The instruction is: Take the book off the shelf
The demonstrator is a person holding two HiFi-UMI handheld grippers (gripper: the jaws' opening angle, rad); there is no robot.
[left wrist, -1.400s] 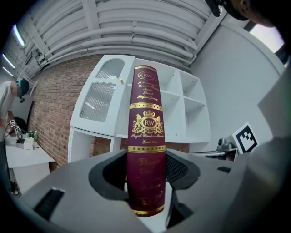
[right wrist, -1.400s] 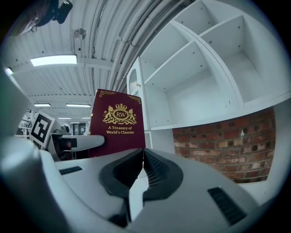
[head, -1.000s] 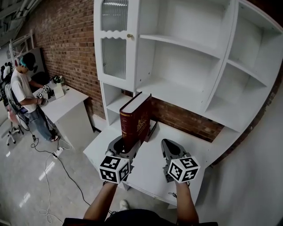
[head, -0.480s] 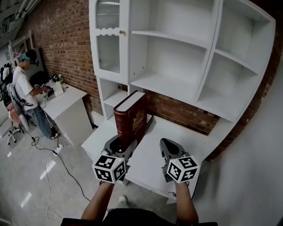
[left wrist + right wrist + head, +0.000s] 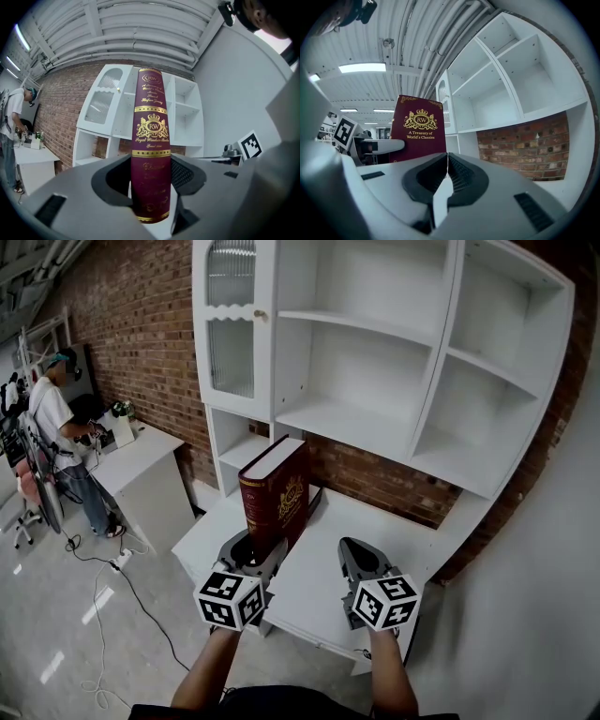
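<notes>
A thick dark red book with gold lettering stands upright above the white desk, clamped at its lower end by my left gripper. In the left gripper view the book's spine fills the gap between the two jaws, which press on both sides. My right gripper hovers to the right of the book, jaws closed together on nothing. From the right gripper view the book's front cover shows at the left. The white shelf unit behind stands with bare compartments.
A glass-fronted cabinet door is at the shelf's upper left. A brick wall runs behind. A person stands at a white table far left. Cables lie on the floor.
The book, held in my left gripper, has come a little leftward and away from the shelf unit. The right gripper has stayed roughly where it was.
</notes>
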